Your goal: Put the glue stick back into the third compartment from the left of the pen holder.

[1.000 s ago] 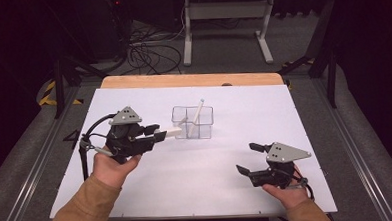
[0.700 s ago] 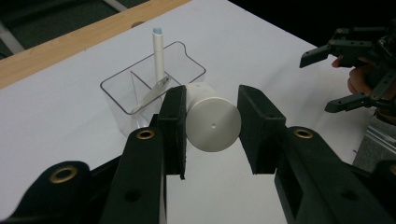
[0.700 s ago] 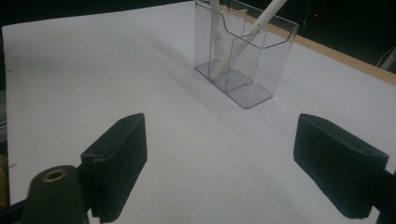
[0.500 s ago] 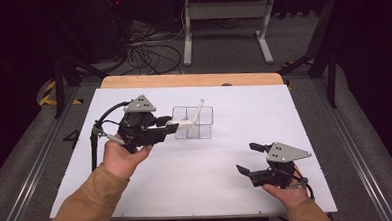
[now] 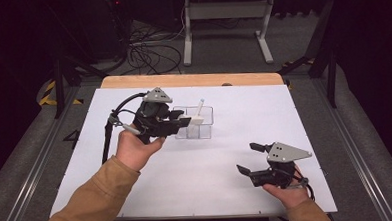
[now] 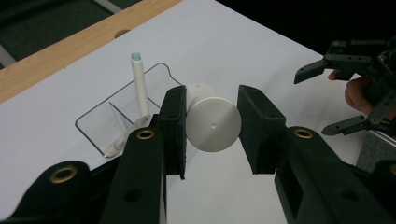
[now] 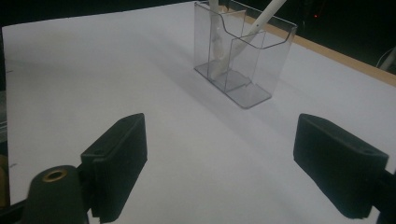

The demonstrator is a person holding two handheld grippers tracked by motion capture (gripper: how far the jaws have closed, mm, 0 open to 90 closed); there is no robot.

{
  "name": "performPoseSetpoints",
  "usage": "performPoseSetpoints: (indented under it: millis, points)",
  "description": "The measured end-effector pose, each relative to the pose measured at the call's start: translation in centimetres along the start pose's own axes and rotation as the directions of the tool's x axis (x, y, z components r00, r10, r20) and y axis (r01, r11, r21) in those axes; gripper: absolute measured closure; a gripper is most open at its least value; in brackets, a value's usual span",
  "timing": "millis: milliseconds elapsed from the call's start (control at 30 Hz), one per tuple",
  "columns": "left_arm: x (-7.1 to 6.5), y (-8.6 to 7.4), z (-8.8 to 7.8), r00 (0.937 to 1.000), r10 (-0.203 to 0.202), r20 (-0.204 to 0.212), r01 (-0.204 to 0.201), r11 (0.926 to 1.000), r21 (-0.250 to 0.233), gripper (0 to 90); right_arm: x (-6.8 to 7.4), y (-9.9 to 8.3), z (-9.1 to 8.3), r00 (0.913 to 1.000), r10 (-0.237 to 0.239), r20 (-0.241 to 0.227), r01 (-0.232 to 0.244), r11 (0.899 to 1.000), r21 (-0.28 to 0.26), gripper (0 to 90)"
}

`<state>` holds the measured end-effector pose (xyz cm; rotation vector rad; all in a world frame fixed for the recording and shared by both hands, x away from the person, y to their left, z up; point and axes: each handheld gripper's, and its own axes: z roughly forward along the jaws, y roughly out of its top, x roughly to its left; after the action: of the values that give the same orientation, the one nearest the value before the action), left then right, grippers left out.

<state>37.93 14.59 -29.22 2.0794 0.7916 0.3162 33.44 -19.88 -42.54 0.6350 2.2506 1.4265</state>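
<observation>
**Ana:** Risk first, please. What does the left gripper [image 5: 183, 123] hold?

**Ben:** It grasps a white cylinder [image 6: 214, 122], some kind of small tube or bottle. The two black jaws press on its sides, and its flat round end faces the camera on this gripper. It is in the air, just at the near-left side of the clear organizer [image 5: 194, 121].

**Ana:** And where does the organizer stand?

**Ben:** On the white desk [image 5: 237, 189], closer to the far edge than to the near one, a little left of the middle. It has compartments, and a thin white stick [image 5: 199, 108] leans inside one of them.

**Ana:** So what could go wrong?

**Ben:** I think three things. The cylinder is smooth and round, and the jaws touch it only along two narrow lines, so it can turn or slip out if the hand tilts. Also, if the cylinder comes down on a wall of the organizer and not into a free compartment, the light plastic box may slide or tip. And the leaning stick can be knocked.

**Ana:** Can the right gripper [image 5: 246, 158] help?

**Ben:** Not now. Its jaws are released, wide apart, with nothing between them. It rests near the near-right corner of the desk, well apart from the organizer, so nothing steadies the box.
</observation>
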Motion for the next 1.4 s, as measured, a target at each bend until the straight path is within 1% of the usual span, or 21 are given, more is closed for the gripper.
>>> performPoseSetpoints:
  millis: [167,400,500,667,867,1000,1100,1233,1267,1400]
  points:
    - [0.2,0.5,0.7,1.0000,-0.006,0.001,0.006,1.0000,0.006,64.9,0.0,0.0,0.0,1.0000,0.001,0.000,-0.001,1.000,0.004,18.0]
    - [0.6,1.1,2.0,1.0000,-0.007,-0.007,0.007,0.9998,0.020,64.9,0.0,0.0,0.0,1.0000,-0.002,-0.001,0.002,1.000,0.006,18.0]
    - [0.8,1.3,2.5,0.9998,-0.014,-0.011,0.014,0.9996,0.026,64.9,0.0,0.0,0.1,1.0000,-0.003,0.000,0.003,1.000,0.007,18.0]
    - [1.2,1.5,3.5,0.9994,-0.020,-0.029,0.021,0.9990,0.039,64.9,0.1,0.0,0.1,1.0000,-0.004,0.001,0.004,1.000,0.007,18.0]
    - [1.3,2.0,4.6,0.9987,-0.011,-0.051,0.014,0.9982,0.058,64.8,0.0,-0.1,0.1,1.0000,-0.004,0.000,0.004,1.000,0.008,17.9]
    - [1.4,2.4,5.7,0.9980,-0.006,-0.063,0.012,0.9962,0.086,64.8,0.0,-0.1,0.1,1.0000,-0.002,-0.001,0.003,1.000,0.009,18.0]
    - [1.5,2.6,6.4,0.9977,-0.010,-0.067,0.017,0.9953,0.095,64.8,0.0,-0.1,0.1,1.0000,-0.005,-0.002,0.005,1.000,0.010,17.9]
    - [1.7,2.7,6.9,0.9976,-0.014,-0.068,0.021,0.9946,0.102,64.8,0.0,-0.1,0.0,1.0000,-0.003,-0.001,0.003,1.000,0.010,17.9]
    - [1.8,2.7,7.0,0.9974,-0.010,-0.072,0.018,0.9940,0.108,64.8,0.0,-0.2,0.0,1.0000,-0.001,-0.001,0.001,1.000,0.011,17.9]
    - [2.0,2.6,7.2,0.9966,-0.016,-0.081,0.026,0.9933,0.113,64.8,-0.1,-0.2,0.0,1.0000,-0.003,-0.001,0.003,1.000,0.013,17.9]
